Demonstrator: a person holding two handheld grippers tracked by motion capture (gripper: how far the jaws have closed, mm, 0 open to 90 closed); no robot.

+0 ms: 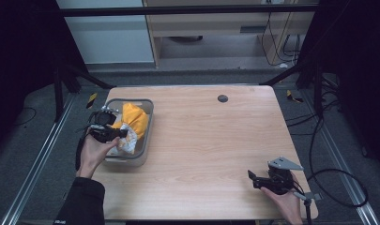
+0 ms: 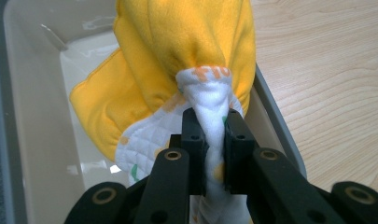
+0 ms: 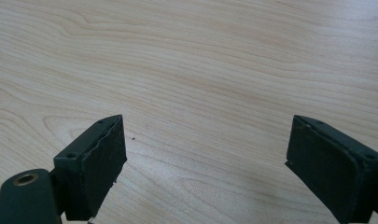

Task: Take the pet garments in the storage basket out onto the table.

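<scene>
A yellow cloth [image 1: 134, 118] with a white quilted, printed underside hangs bunched over the grey bin [image 1: 148, 110] at the table's left. My left gripper [image 1: 116, 133] is shut on a twisted white fold of that cloth [image 2: 213, 100], and the yellow part [image 2: 177, 42] bulges above the jaws over the bin's inside [image 2: 32, 93]. My right gripper [image 1: 257, 179] is held low over the table's front right corner. In the right gripper view its jaws stand wide apart, the gripper [image 3: 205, 161] open above bare wood with nothing between them.
The wooden table [image 1: 211, 140] stretches bare between bin and right gripper. A small black round cap [image 1: 222, 98] sits near the far edge. Cables [image 1: 338, 183] lie on the floor to the right. Metal frame rails [image 1: 37, 164] run along the left.
</scene>
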